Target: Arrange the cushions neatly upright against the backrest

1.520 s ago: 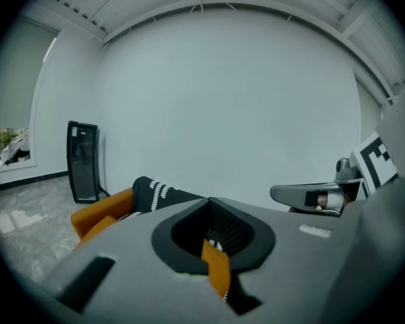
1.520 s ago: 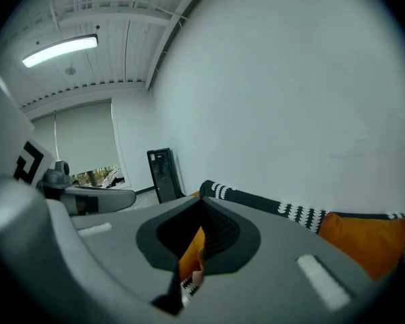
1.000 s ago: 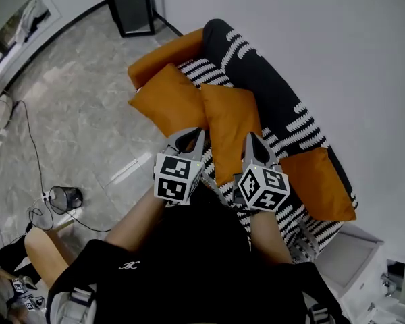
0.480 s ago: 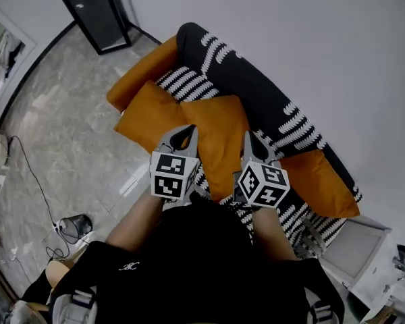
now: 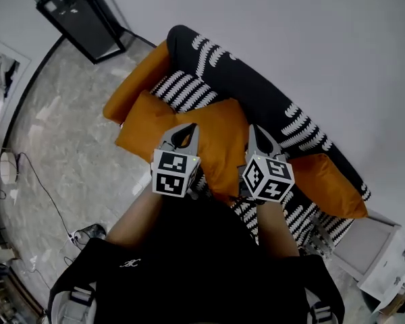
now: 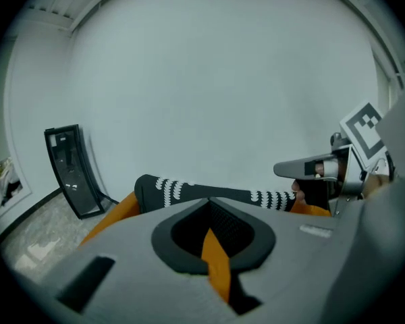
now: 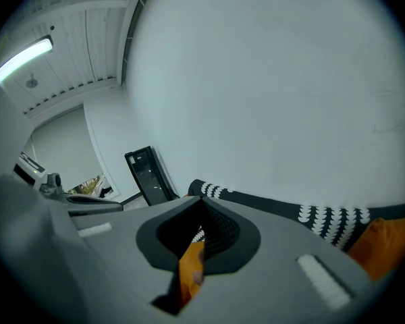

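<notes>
Grey marble floor (image 5: pixel 61 133), plain white wall (image 5: pixel 310 39), and btwn them a black-and-white patterned sofa (image 5: pixel 189 90) running diagonally thru the head view. A black-framed cabinet (image 5: pixel 81 19) stands on the floor past the sofa's far end, and cables (image 5: pixel 37 181) trail over the floor at left.

The middle cushion (image 5: pixel 219 140), orange, sits mid-sofa directly ahead of the person. Left tongs (image 5: pixel 184 132) are on its left edge and right tongs (image 5: pixel 255 137) on its right edge, so the cushion spans the gap btwn the two. Both tongs are closed tight on it: the left gripper view shows a thin fold of orange fabric (image 6: pixel 216 262) pinched btwn the jaws, and the right gripper view shows the same w/ another orange fold (image 7: pixel 189 275). The cushion's far edge is near the backrest (image 5: pixel 256 90); can't tell whether it touches.

The left cushion (image 5: pixel 143 123), also orange, lies at the seat's front edge just beside the left tongs, its right side tucked under the middle one. The right cushion (image 5: pixel 327 184) lies at the sofa's right end, near the right tongs but apart from them. An orange armrest (image 5: pixel 131 79) caps the far end.

The person's forearms (image 5: pixel 138 214) run back from the tongs' marker cubes toward a black shirt at the bottom of the head view.
</notes>
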`<state>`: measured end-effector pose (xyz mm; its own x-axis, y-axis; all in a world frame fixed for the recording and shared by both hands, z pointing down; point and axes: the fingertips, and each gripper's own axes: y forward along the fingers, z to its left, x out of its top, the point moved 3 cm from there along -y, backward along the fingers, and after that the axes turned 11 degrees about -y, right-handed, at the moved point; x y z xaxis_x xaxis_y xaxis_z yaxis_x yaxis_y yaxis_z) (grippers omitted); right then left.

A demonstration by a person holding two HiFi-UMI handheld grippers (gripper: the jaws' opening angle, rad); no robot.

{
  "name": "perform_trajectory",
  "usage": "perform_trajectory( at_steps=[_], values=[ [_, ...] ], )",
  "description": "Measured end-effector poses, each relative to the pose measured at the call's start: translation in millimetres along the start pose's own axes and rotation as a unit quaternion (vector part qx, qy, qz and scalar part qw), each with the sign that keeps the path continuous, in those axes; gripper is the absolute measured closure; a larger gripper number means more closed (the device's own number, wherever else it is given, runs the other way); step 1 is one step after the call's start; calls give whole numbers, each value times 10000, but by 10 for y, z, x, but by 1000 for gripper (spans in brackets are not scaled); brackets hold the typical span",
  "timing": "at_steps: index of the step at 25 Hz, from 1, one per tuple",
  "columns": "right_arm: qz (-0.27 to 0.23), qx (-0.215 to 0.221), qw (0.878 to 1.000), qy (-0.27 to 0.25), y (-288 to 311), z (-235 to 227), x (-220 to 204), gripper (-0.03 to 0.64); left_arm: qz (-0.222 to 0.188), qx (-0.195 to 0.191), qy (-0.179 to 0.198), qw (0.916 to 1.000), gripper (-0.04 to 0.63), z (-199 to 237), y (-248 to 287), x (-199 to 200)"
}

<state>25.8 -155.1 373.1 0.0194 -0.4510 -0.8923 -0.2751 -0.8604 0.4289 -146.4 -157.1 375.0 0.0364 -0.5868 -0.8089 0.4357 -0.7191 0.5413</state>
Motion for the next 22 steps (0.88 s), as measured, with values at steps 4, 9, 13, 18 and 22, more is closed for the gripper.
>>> perform_trajectory(
  at_steps=[4, 9, 13, 18, 22],
  values=[
    [210, -482, 9982, 285, 31, -65, -162, 609, 207, -285, 340, 9988, 586, 128, 230, 42],
    [443, -1216, 9907, 411, 118, -95, -330, 609, 573, -776, 981, 9905, 586, 388, 615, 58],
    [659, -1864, 9783, 620, 270, -32, -573, 609, 903, -1033, 1818, 9737, 586, 825, 985, -74],
    [1087, -2623, 9541, 948, 201, -12, -1077, 609, 1671, -1626, 2457, 9409, 508, 1162, 1343, -420],
    [1595, -2892, 9350, 1293, 77, 87, -1714, 607, 2143, -1989, 2676, 9181, 420, 1304, 1575, -743]
  ],
)
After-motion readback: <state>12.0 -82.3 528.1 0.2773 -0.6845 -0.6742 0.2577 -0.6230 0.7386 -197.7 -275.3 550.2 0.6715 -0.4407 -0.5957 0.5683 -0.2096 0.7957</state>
